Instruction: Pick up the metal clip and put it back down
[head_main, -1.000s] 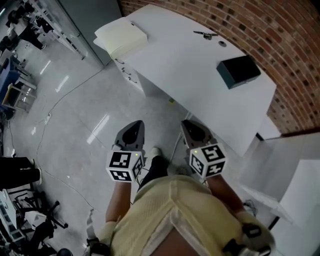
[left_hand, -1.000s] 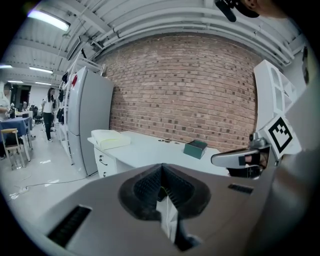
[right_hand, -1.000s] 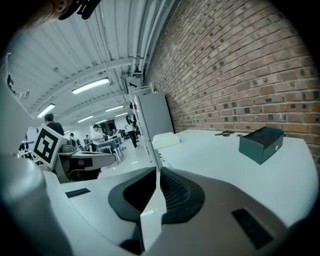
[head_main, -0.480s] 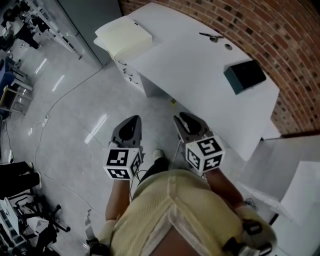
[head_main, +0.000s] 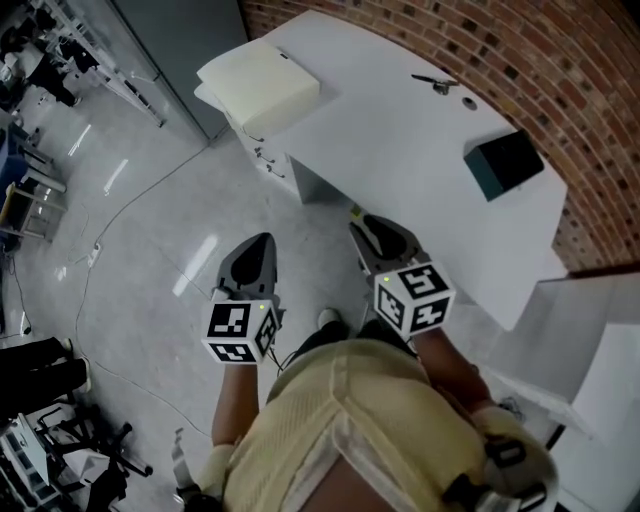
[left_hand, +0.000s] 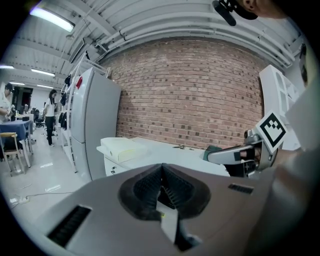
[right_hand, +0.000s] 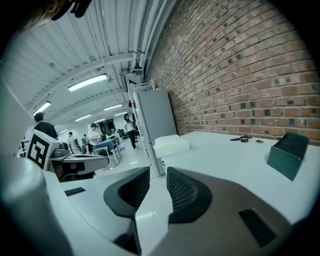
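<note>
Lying lengthwise along the brick wall (head_main: 560, 60) is the metal clip (head_main: 436, 82); left claw (left_hand: 161, 169) pressed together, right claw (right_hand: 158, 174) opening, empty.

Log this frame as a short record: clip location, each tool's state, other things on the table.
metal clip: on the white table, far side by the brick wall, untouched
left tool: jaws together, empty, short of the table
right tool: jaws opening, nothing between them, near the table's front edge
also on table: dark box, cream pad, small round piece
</note>
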